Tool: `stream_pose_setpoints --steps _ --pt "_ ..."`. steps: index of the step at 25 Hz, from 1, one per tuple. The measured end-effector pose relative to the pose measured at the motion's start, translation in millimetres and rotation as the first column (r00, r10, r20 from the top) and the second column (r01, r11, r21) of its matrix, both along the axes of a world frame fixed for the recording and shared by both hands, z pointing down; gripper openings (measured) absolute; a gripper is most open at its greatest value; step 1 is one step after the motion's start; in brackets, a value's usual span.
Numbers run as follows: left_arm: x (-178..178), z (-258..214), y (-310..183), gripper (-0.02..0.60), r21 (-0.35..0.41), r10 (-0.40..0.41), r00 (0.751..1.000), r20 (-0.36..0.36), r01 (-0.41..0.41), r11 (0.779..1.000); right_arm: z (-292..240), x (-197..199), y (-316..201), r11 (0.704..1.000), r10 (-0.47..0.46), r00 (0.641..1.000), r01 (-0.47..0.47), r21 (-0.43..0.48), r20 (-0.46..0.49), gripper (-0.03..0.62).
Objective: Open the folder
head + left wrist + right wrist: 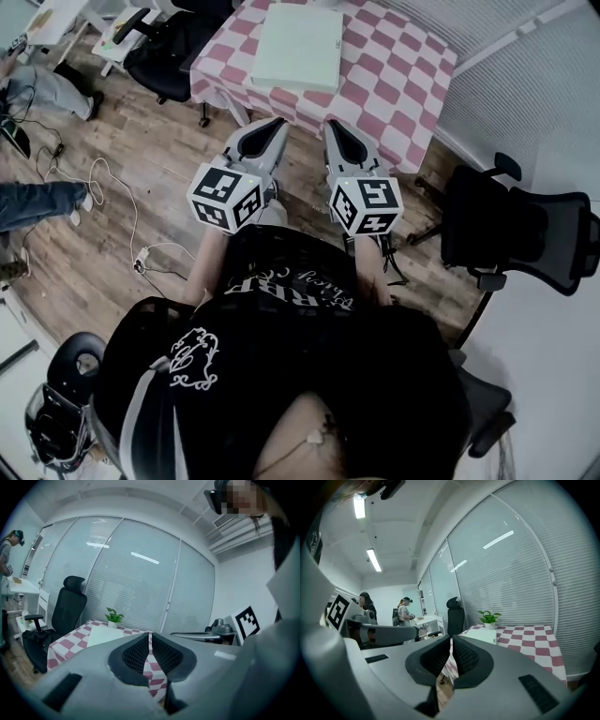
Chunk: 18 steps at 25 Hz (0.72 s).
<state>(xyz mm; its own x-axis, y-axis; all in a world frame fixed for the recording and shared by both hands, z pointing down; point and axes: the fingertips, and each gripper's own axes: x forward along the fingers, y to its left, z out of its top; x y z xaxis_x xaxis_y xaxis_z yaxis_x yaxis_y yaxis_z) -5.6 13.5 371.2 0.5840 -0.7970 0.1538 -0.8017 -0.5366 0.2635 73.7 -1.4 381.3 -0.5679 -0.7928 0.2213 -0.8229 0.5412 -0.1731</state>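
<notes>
Two grippers, one folder and one table, which we list from our chest outward.

1. Left gripper (pixel 276 125): held level in front of us at 11 o'clock in the head view. Its jaws are closed pad to pad with nothing between them.
2. Right gripper (pixel 334 127): just beside the left one, at 1 o'clock. Its jaws are also drawn together and empty, leaving only a thin slit through which the cloth shows.
3. Wooden floor (pixel 159 169): lies below both grippers, with loose cables (pixel 127 220) trailing at 9 o'clock.
4. Black office chair (pixel 525 230): stands at 3 o'clock, and a second chair (pixel 159 56) stands at 10 o'clock by the table's corner.
5. Table (pixel 398 89): stands at 12 o'clock, straight ahead of both grippers, under a pink-and-white checked cloth.
6. Folder (pixel 300 47): pale, closed and lying flat on the cloth at 12 o'clock. It is well apart from both grippers and neither touches it.
7. Potted plant (pixel 114 617): sits on the table just behind the folder, toward the far edge.
8. Glass wall with lowered blinds (pixel 136 583): rises behind the table.
</notes>
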Motion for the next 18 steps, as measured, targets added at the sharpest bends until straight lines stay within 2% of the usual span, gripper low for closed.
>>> stream_pose_setpoints --steps 10,18 --pt "-46.1 18.0 -89.3 0.032 -0.051 0.088 0.996 -0.009 -0.088 0.995 19.7 -44.8 -86.5 0.995 0.076 0.997 -0.077 -0.063 -0.024 0.021" --pt "-56.0 35.5 -128.2 0.032 -0.085 0.183 0.983 -0.033 -0.185 0.979 33.3 -59.8 -123.8 0.985 0.135 0.988 -0.142 -0.093 -0.073 0.021"
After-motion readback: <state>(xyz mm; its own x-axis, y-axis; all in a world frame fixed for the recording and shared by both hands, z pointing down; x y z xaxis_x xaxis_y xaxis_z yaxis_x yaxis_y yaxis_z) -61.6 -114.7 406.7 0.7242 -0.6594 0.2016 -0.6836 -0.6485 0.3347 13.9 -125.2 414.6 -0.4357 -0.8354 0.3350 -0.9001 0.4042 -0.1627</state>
